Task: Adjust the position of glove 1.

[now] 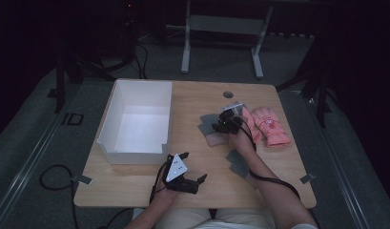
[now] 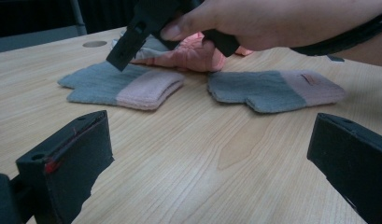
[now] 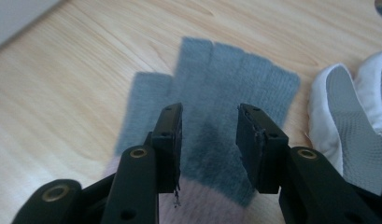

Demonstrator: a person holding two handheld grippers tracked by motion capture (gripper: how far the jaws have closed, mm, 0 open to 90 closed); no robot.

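Hands at work over the table (image 1: pixel 135 183): my right gripper (image 3: pixel 209 140) reaches forward, jaws half-parted astride the grey glove (image 3: pixel 226 93), not pinching it; my left gripper (image 1: pixel 192 167) rests near the edge, jaws wide.

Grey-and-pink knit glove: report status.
Right gripper open, jaws astride grey-and-pink knit glove, no pinch yet. Left gripper open, idle. White dotted glove close beside.

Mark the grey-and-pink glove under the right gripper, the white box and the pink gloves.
grey-and-pink glove (image 3: pixel 226 88), right gripper view, on its grey finger part.
white box (image 1: pixel 138 156), high view, on its near wall.
pink gloves (image 1: pixel 271 126), high view, on the palm of the top one.
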